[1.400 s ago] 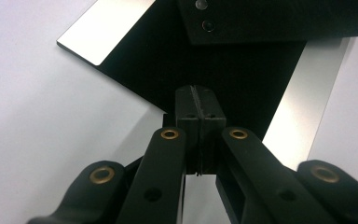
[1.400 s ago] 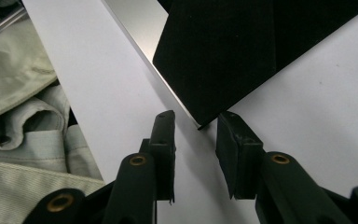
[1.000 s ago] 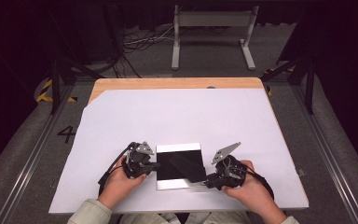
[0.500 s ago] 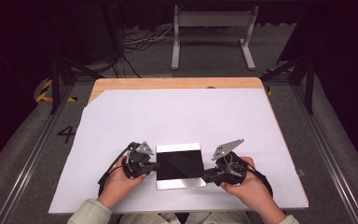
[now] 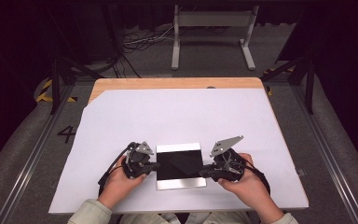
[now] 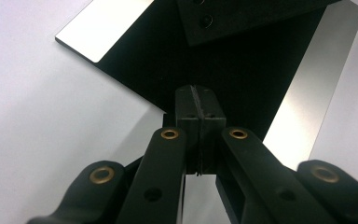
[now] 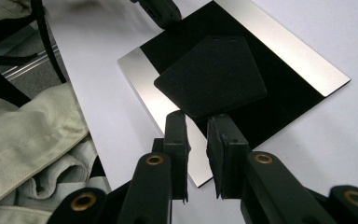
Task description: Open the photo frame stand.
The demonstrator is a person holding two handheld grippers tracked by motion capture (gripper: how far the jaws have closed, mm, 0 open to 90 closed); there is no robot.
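Two grippers closing in on one mirror-like plate at the lower middle of the frame.

The plate point(image 5: 179, 165), dark and glossy with a bright strip along its upper and lower edges, lies flat on the white sheet point(image 5: 182, 116) in the lower centre of the high view. The left gripper point(image 5: 154, 165) sits at its left edge, jaws pressed fully together, resting at the edge rather than gripping it. The right gripper point(image 5: 205, 172) is at the lower right edge; its jaws have just been closing and stand narrow, nothing between them. I judge this the approach before a lift: next, the right jaws must catch the thin edge. Count: one plate, two grippers, one sheet, one wooden table point(image 5: 168, 84).
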